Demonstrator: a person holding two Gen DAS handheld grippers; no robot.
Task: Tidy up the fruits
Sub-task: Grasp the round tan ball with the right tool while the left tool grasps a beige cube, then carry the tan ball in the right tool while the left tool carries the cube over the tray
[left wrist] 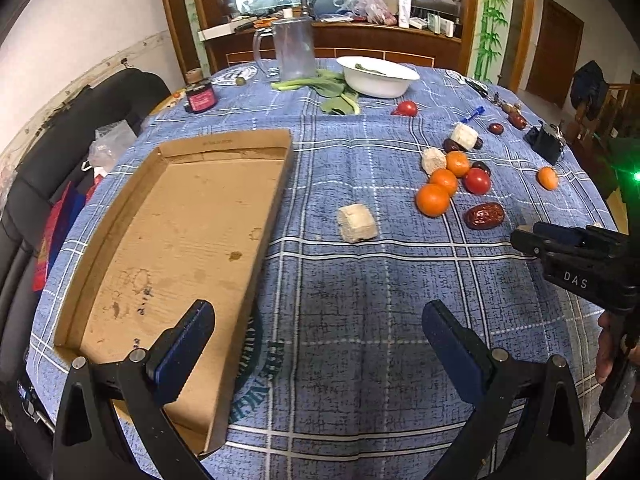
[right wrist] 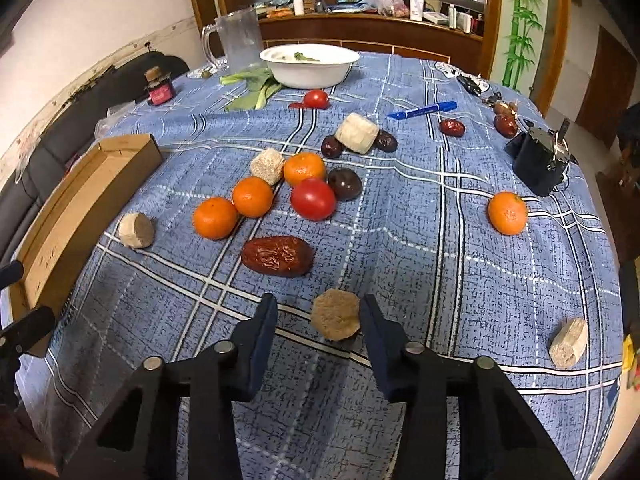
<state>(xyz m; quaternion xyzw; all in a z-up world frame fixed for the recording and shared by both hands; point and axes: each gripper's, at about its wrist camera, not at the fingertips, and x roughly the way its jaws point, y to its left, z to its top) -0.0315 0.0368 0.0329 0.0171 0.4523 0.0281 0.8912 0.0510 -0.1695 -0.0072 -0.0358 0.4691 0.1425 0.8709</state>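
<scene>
We hold the right gripper (right wrist: 319, 322) spread around a tan chunk (right wrist: 335, 319), its base hidden; left gripper (left wrist: 318, 340) gapes, released, over bare tablecloth (left wrist: 360, 280) beside the cardboard tray (left wrist: 260, 240).

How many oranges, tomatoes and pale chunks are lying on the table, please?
Oranges: 4
Tomatoes: 2
Pale chunks: 5
Total: 11
</scene>
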